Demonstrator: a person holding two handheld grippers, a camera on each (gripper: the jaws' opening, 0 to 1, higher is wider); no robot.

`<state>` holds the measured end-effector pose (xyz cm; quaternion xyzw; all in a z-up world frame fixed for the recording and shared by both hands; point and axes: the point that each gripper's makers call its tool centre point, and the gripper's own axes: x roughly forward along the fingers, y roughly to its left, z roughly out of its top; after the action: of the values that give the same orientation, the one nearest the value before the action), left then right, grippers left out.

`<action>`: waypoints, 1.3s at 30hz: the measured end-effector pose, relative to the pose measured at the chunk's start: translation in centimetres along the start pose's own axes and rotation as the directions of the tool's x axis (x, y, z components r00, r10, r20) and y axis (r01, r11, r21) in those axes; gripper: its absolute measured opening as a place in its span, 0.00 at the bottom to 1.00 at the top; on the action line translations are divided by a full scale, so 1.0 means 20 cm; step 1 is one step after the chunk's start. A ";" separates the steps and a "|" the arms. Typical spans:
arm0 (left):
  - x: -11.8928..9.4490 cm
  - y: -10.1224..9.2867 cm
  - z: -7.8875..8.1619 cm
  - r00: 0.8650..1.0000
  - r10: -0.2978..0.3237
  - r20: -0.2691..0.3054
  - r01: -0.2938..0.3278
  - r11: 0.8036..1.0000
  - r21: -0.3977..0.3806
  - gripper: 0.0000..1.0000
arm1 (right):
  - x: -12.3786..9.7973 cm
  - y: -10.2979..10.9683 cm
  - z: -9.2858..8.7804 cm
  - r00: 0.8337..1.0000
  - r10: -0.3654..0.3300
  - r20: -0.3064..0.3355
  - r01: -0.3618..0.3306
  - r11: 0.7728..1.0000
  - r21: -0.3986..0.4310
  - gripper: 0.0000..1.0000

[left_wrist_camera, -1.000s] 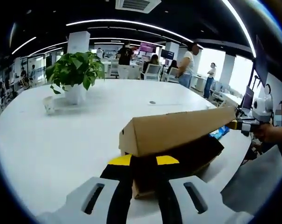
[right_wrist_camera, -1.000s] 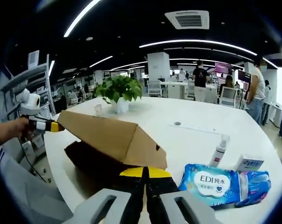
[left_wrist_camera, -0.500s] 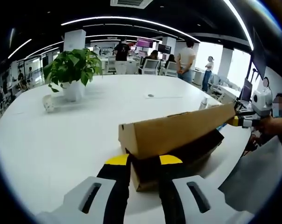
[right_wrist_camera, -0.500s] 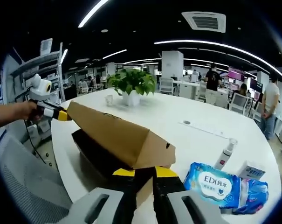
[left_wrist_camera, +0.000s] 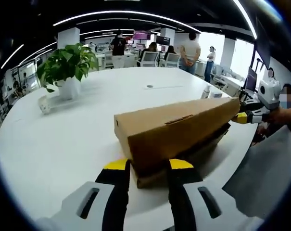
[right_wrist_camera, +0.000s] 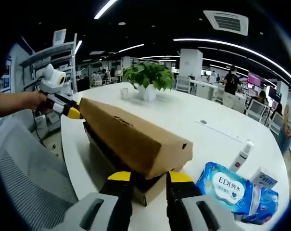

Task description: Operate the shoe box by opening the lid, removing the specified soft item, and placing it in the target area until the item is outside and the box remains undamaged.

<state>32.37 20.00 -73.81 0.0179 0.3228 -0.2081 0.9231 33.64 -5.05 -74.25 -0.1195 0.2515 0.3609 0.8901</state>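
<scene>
Left gripper view looks along the left gripper, whose yellow-tipped jaws are parted around the near end of the shoe box, one jaw on each side of the cardboard; whether they press on it I cannot tell. The lid sits tilted over the darker lower tray, raised a little along the side, so the box is partly open on the white tabletop. At the far right end of the box the right gripper meets the lid's corner, with a person's hand behind it. A potted plant stands well apart on the far left of the tabletop, and people stand further back in the office. Right gripper view shows the same box from its other end: the right gripper's jaws straddle the near end of the shoe box, open about the width of the box, contact unclear. The left gripper touches the far corner of the lid. Just beside the box on the near right lies a blue pack of wet wipes, with a small spray bottle and a small white carton near it. The soft item inside the box is hidden by the lid.
</scene>
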 end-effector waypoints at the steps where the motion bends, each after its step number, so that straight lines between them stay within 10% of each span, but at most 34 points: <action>1: 0.01 -0.01 -0.02 1.000 0.000 -0.012 0.001 1.000 0.009 0.32 | 0.00 0.01 -0.01 1.000 0.003 -0.005 -0.003 1.000 -0.002 0.25; 39: 0.13 -0.01 -0.23 0.994 -0.015 -0.105 0.016 1.000 0.015 0.40 | 0.10 0.06 -0.18 0.993 0.023 -0.112 -0.024 1.000 -0.010 0.31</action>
<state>31.43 19.60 -78.96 0.0336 0.3691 -0.2166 0.9032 32.74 -4.54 -78.39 -0.1417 0.3004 0.3656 0.8695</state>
